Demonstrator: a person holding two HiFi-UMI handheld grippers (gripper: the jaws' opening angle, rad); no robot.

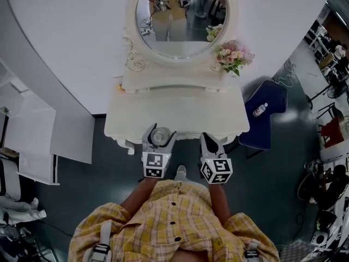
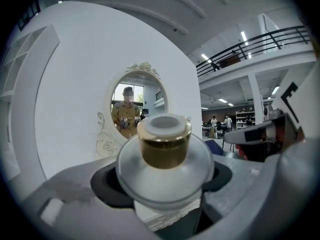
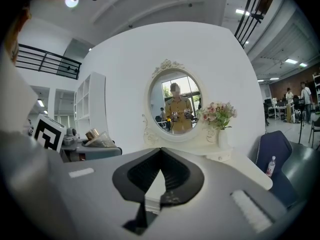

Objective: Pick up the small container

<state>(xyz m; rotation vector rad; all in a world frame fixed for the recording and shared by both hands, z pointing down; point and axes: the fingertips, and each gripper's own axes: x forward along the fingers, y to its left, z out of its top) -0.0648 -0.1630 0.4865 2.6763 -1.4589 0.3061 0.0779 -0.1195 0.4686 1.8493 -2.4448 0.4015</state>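
The small container (image 1: 159,136) is a clear rounded jar with a gold cap and white top. It sits between the jaws of my left gripper (image 1: 158,137), over the front edge of the white vanity table (image 1: 180,116). In the left gripper view the container (image 2: 165,156) fills the middle, and the black pads (image 2: 107,184) of the left gripper (image 2: 164,180) press on its sides. My right gripper (image 1: 211,144) hovers just to its right at the same table edge. The right gripper view shows the right gripper (image 3: 160,176) shut with nothing held, and the container (image 3: 95,136) off to its left.
An oval mirror (image 1: 182,21) stands at the back of the vanity, with a vase of pink flowers (image 1: 234,56) to its right. A blue chair (image 1: 267,116) carrying a bottle (image 1: 260,109) is right of the table. White shelving (image 1: 32,135) stands at the left.
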